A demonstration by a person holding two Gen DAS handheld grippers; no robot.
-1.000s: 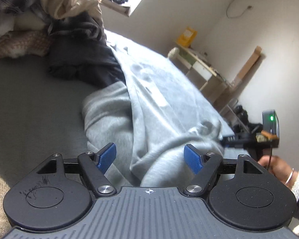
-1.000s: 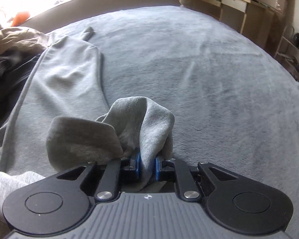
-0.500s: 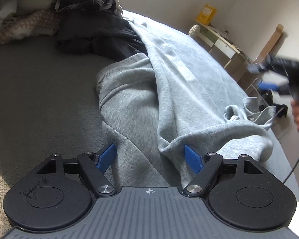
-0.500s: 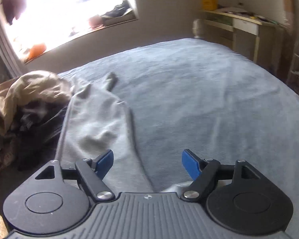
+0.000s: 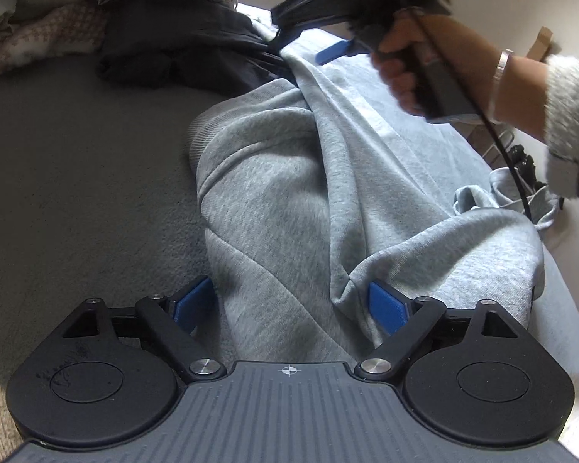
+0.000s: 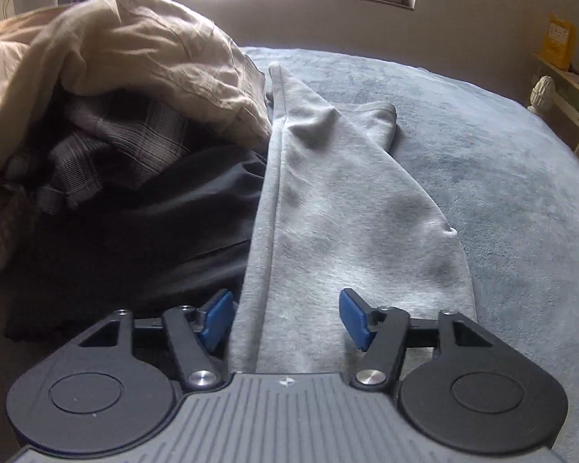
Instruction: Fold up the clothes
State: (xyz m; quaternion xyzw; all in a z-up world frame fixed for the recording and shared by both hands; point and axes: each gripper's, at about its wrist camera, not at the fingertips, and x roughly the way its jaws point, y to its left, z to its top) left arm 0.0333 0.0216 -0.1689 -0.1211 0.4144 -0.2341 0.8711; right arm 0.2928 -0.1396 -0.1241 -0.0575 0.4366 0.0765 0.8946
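— Since the earlier pictures, what had moved?

— Mostly the right gripper point(image 6: 285, 318). It had let go of the bunched grey cloth it pinched a second before and swung across to the far end of the grey sweatpants point(image 6: 351, 223), close by the dark garment point(image 6: 143, 247). Its jaws had sprung wide and had just been closing again, and stood partly apart with the pants' edge seam between the pads, not pressed.

— And the bed?

— The grey blanket point(image 6: 501, 177) covered it all. The sweatpants lay stretched along it, beside the pile of clothes point(image 6: 108, 69), a tan sheet topping a plaid shirt.

— What of the other tool?

— The left gripper point(image 5: 289, 308) had sunk closer over the near end of the sweatpants point(image 5: 274, 193), where the cloth lay folded and rumpled. Its jaws had just been opening and stood wide, cloth between them but ungripped.

— Anything smaller?

— The person's right hand point(image 5: 409, 73) held its tool's handle, with a bangle point(image 5: 501, 65) at the wrist.
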